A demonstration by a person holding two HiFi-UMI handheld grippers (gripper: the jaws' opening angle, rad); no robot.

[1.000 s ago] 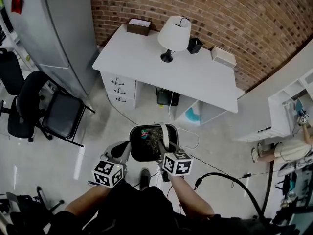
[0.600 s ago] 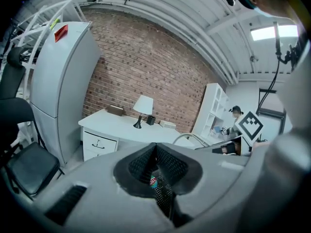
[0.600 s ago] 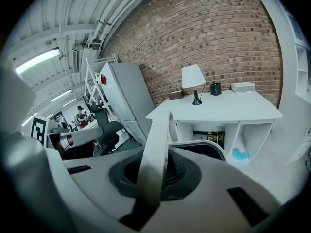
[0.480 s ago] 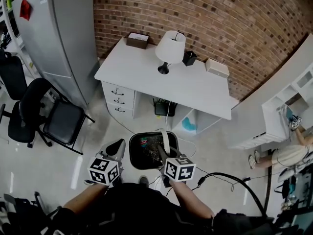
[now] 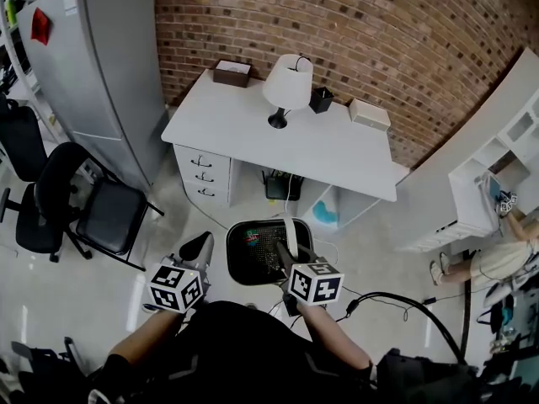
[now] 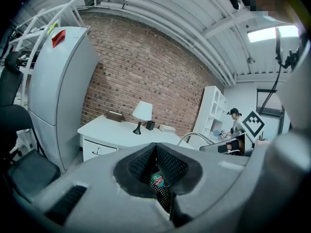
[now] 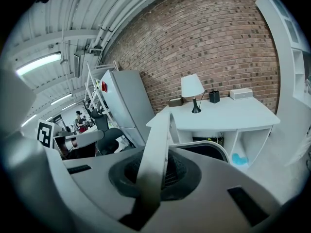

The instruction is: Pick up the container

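From where I stand, the container (image 5: 259,263), a black mesh bin with a pale rim, hangs just above the floor (image 5: 101,293), straight ahead of the person at their 12 o'clock and well short of the desk (image 5: 253,129). Everything turns on its white handle (image 7: 154,159). The strap rises from the bin's right side and runs roughly from 6 to 12 o'clock. The right gripper (image 5: 281,254) is clenched on it, with the strap passing up between the two jaws and the pads squeezing it from either side. From that gripper's marker cube, the grip lies at about 11 o'clock. The bin's weight therefore hangs off-centre, below and to the 9 o'clock side of the clamped strap. The left gripper (image 5: 205,244) sits at the bin's 9 o'clock with its jaws aimed toward 1 o'clock, so the mesh wall lies at about 3 o'clock from its tips. Its jaws stand close together. Dark mesh and a red-and-green label (image 6: 158,180) show in the slit between them. I cannot tell whether the pads pinch the wall or only frame it, since from above a thin strip of floor seems to separate them. I judge that the right hand carries the load, and the bin would tip toward the left if that side is unsupported.
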